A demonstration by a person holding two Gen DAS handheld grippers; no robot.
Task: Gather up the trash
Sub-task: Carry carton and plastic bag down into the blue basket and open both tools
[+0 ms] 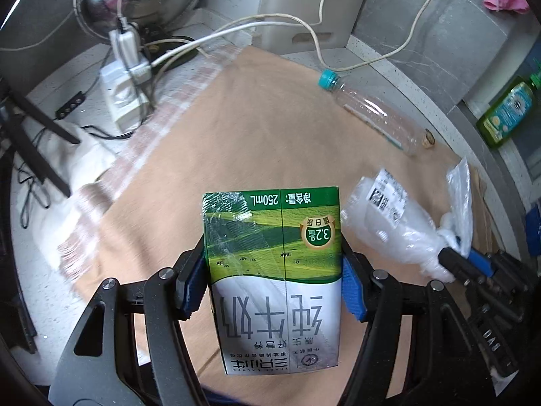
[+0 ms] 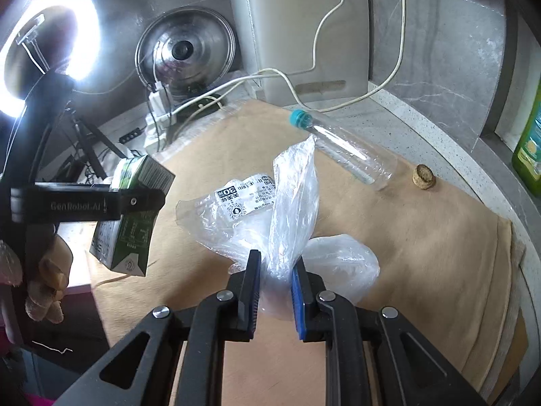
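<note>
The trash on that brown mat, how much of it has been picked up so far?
Nothing looks binned yet; no bin is in view. In hand: the left gripper clamps a green milk carton, and the right gripper pinches a crumpled clear plastic bag, both lifted off the mat. Left: an empty plastic bottle with a teal cap and a small cork beside it lie on the mat.

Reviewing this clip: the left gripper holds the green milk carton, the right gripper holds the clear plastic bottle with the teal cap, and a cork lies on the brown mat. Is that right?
Not quite. The right gripper is clamped on the crumpled clear plastic bag, not the bottle. The right wrist view shows the plastic bottle lying untouched on the brown mat. The left gripper does hold the milk carton, and the cork lies on the mat.
</note>
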